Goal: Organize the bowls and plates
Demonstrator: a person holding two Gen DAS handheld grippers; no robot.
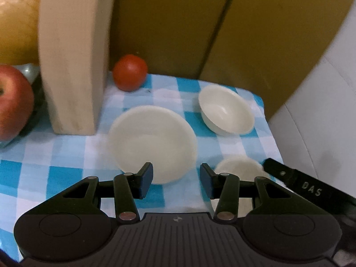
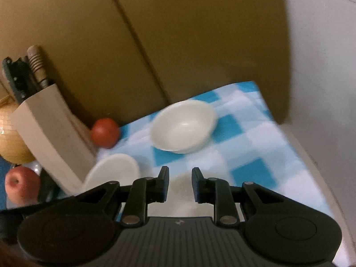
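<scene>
The left claw [image 1: 176,181] hangs open (nothing between its jaws) above a cream plate [image 1: 152,143] on checked cloth [image 1: 55,155].

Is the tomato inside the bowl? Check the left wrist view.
No, the tomato sits on the cloth beside the knife block, apart from the bowl.

Bowl [image 1: 225,109] right of plate [image 1: 152,142]

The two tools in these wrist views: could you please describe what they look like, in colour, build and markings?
Both the left tool and the right tool are matt black. Each has a ribbed base plate bearing a small emblem, two round housings at the sides, and linkage bars with silver pivot pins carrying flat dark blue pads. In the left view, the right tool's side shows white letters "DAS". No cables or sleeves show.
</scene>
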